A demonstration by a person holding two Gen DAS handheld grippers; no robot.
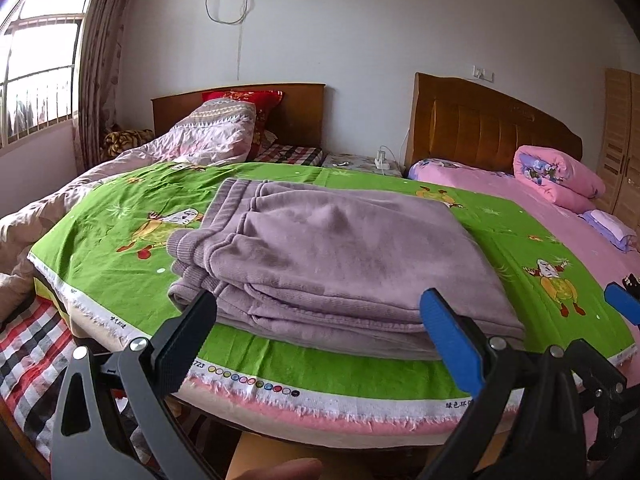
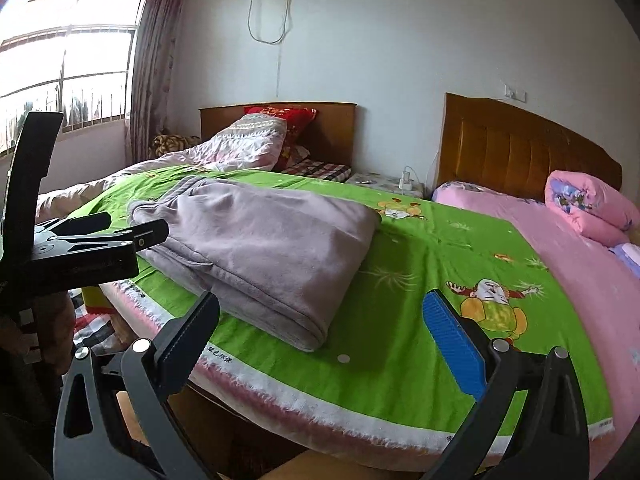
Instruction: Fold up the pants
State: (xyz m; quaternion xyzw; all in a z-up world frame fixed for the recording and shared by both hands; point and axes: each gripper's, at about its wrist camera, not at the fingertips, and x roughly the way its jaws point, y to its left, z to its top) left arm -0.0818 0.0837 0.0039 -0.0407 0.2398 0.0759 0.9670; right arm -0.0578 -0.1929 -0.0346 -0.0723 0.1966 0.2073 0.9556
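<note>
Our left gripper (image 1: 320, 320), black and blue fingers spread wide, has nothing in it. Ahead we've got the soft mauve fleece pants (image 1: 336, 256) folded into a thick stacked bundle, ribbed waistband leftward, lying on the bright green cartoon-print sheet (image 1: 520, 248). Our right gripper (image 2: 324, 322) gapes empty too, near the bundle's right edge.

- The folded pants (image 2: 256, 248) take up the left part of the green cloth (image 2: 420, 264); the cloth to their right lies bare and flat as far as the pink sheet (image 2: 580, 264).
- The near edge of the green cloth (image 1: 320, 360) in front of the pants (image 1: 340, 264) is bare.
- A rumpled quilt (image 1: 192, 144) rises behind the pants on the left.
- The rolled pink bedding (image 2: 588, 208) and headboard (image 2: 520, 148) block the far right.
- The left claw (image 1: 316, 344) and right claw (image 2: 320, 344) both stand spread wide at the near edge, touching nothing.
</note>
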